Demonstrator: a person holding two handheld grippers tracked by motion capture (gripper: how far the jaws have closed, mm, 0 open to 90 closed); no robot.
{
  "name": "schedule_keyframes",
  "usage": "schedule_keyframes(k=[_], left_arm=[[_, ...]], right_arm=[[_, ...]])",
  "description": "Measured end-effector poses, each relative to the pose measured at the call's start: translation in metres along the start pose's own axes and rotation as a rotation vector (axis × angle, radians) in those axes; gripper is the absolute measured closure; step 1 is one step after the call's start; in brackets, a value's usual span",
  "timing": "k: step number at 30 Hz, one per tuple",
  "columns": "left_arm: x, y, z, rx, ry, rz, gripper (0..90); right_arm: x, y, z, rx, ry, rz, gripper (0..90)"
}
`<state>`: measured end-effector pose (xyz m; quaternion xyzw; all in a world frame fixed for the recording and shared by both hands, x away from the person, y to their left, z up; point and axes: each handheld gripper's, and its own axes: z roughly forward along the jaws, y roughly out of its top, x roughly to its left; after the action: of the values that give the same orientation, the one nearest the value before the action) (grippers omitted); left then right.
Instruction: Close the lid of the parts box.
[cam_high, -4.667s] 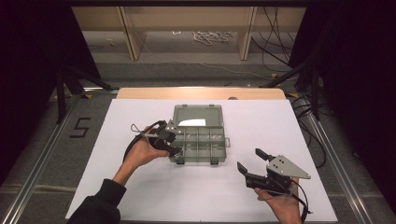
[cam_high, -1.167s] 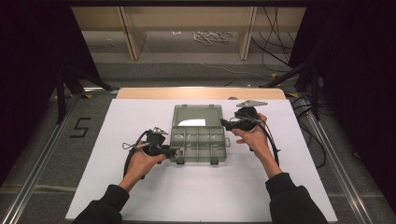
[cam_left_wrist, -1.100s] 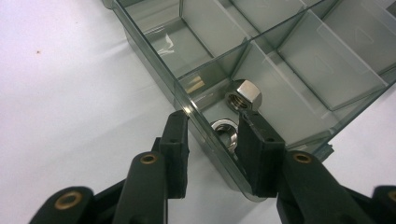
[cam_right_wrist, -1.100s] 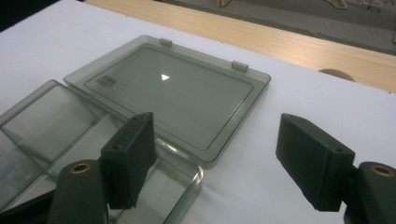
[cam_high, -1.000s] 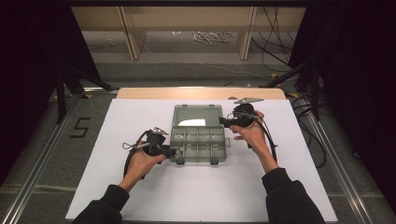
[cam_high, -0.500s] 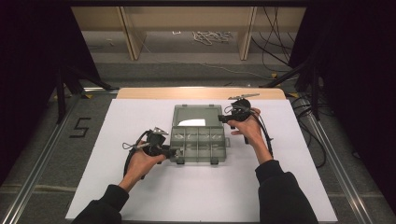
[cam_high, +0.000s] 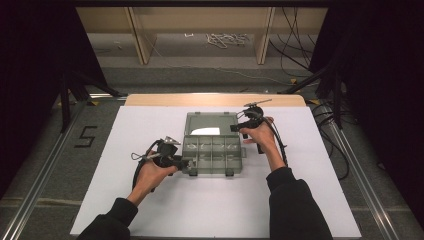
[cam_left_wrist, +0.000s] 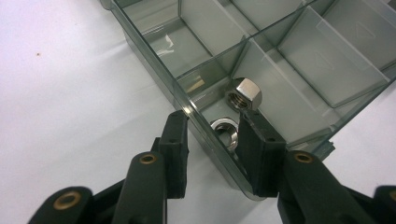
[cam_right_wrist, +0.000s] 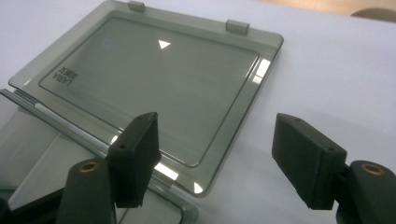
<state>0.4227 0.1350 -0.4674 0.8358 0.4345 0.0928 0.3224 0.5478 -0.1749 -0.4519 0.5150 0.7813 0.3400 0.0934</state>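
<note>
Lid (cam_right_wrist: 149, 88): I see it lying flat, open on the table (cam_high: 150, 210) behind the organizer box (cam_high: 212, 155).
Right gripper (cam_right_wrist: 215, 158): fingers released, straddling the lid's near corner; this hand is nearer.
Left gripper (cam_left_wrist: 212, 144): fingers clenched over the box's side wall, bracing it.

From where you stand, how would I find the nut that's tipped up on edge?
Start at the smoky clear organizer box on the white table. Go to its corner compartment, where the left gripper straddles the box wall. Two steel nuts sit there: the tipped-up nut leans on edge, while the flat nut lies nearer the jaws.
</note>
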Motion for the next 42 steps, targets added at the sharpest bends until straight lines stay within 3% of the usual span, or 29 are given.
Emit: schedule_keyframes(k=[3,8,9,15,17,19,21,23,24,27,31,34,42], left_arm=[[0.000,0.000,0.000,0.001,-0.001,0.000,63.6],[0.000,0.000,0.000,0.002,-0.002,-0.006,63.5],[0.000,0.000,0.000,0.001,-0.002,-0.006,63.5],[0.000,0.000,0.000,0.001,-0.002,-0.006,63.4],[0.000,0.000,0.000,0.000,-0.003,-0.005,63.4],[0.000,0.000,0.000,0.000,-0.003,-0.006,63.4],[0.001,0.000,0.000,0.002,-0.002,0.005,63.3],[0.001,0.000,0.000,0.002,-0.002,0.006,63.3],[0.001,0.000,0.000,0.001,-0.002,0.005,63.3],[0.000,0.000,0.000,-0.001,0.001,-0.001,63.3],[0.000,0.000,0.000,0.002,-0.002,0.006,63.3],[0.000,0.000,0.000,0.001,-0.003,0.005,63.2],[0.000,0.000,0.000,0.002,-0.001,0.007,63.3]], right_arm=[[-0.001,-0.001,0.003,0.009,0.003,-0.004,33.7],[-0.001,-0.001,0.005,0.025,0.026,0.060,36.1],[-0.004,-0.002,0.008,0.007,0.007,0.018,36.2],[-0.004,-0.001,0.009,0.036,0.001,0.060,38.9],[-0.005,-0.003,0.010,0.034,0.035,0.079,39.4],[-0.005,-0.003,0.011,0.038,0.033,0.090,39.8],[-0.009,-0.004,0.014,0.028,0.030,0.038,40.3],[-0.007,-0.005,0.015,0.044,0.044,0.075,40.5],[-0.009,-0.004,0.015,0.044,0.032,0.052,40.6],[-0.006,-0.005,0.016,0.044,0.059,0.100,41.6],[-0.008,-0.006,0.018,0.048,0.062,0.095,43.2],[-0.007,-0.005,0.017,0.057,0.066,0.137,45.2],[-0.007,-0.003,0.019,0.056,0.078,0.134,48.0]])
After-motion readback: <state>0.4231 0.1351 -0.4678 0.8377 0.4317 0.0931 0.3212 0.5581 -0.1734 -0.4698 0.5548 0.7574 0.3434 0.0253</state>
